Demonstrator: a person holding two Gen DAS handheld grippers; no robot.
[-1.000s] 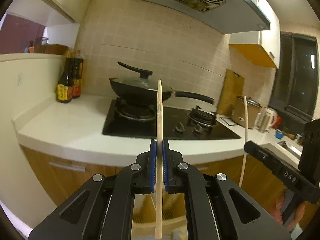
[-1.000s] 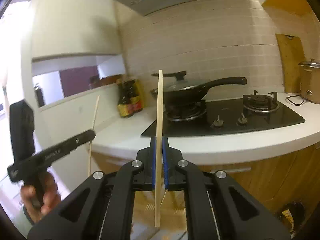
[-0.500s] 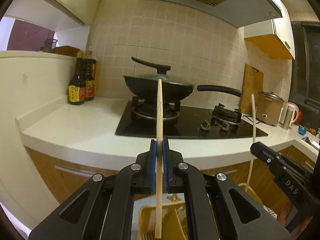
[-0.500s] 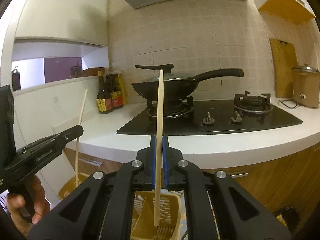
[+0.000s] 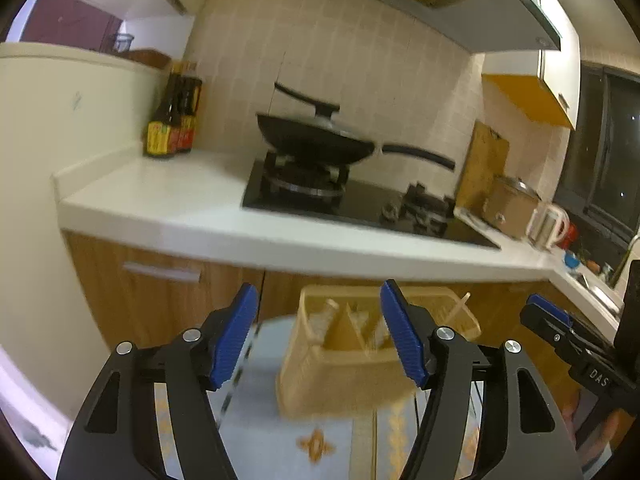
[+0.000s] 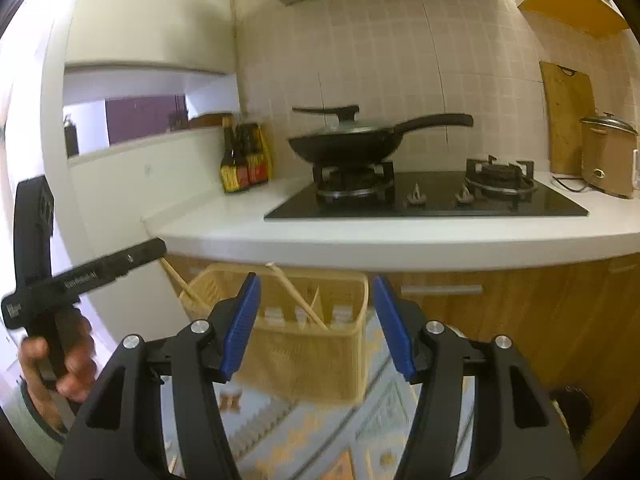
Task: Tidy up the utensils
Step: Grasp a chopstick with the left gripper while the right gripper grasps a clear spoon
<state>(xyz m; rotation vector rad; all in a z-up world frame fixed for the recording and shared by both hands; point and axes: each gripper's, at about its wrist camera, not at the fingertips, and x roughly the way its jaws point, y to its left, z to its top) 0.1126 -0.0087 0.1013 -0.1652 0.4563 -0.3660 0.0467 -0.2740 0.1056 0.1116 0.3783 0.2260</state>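
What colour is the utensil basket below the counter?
Pale yellow basket, clearest in the right wrist view.

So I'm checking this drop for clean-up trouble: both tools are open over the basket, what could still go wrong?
1. The pale yellow slatted plastic basket looks light; either open tool, left or right, hovering close, could knock it over.
2. A thin wooden chopstick leans diagonally across a divider, its tip above the rim, so it might snag or flip out.
3. Another chopstick slants at the basket's left edge; whether it sits inside is unclear.

Home kitchen. Gas hob (image 6: 428,196) with lidded wok (image 6: 344,142) on white tabletop (image 6: 360,236), tiled wall, range hood (image 5: 424,4) overhead. 2 sauce bottles (image 6: 244,160) beside it.
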